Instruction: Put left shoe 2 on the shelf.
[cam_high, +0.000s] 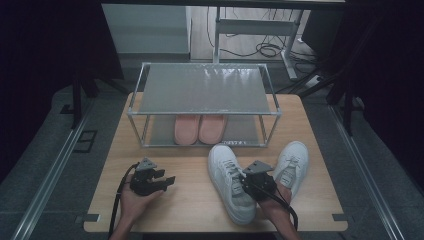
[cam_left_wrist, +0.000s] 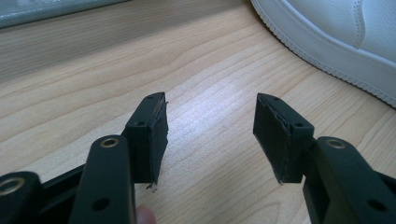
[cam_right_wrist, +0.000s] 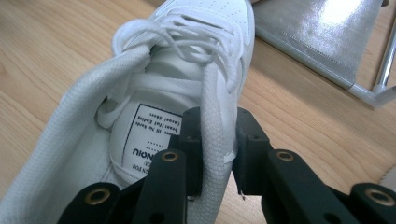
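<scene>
1. While your right hand stays low near the front of the table (cam_high: 165, 200), your right tongs (cam_right_wrist: 218, 154) sit on the side wall of the nearer white shoe (cam_high: 229, 185). One jaw is inside the shoe, by the label on the tongue, and the other jaw is outside.
2. In the right gripper view the padded edge of the shoe runs up between the two jaws. The inner jaw touches it. The outer jaw looks like it presses it too, but the edge hides that spot, so I think it is a grip.
3. That shoe lies on the wood with its toe pointing to the metal rack (cam_high: 205, 90) and its heel near you.
4. Your left tongs (cam_left_wrist: 210, 135) are wide open with only bare wood between the jaws. They rest on the table, well to the left of the shoe.
5. From the left gripper view, the shoe's sole edge sits ahead and to the right of those jaws, not touching them.
6. The other white shoe (cam_high: 292, 165) lies just right of your right hand.
7. A pink pair of shoes (cam_high: 200, 129) sits on the rack's low shelf.
</scene>
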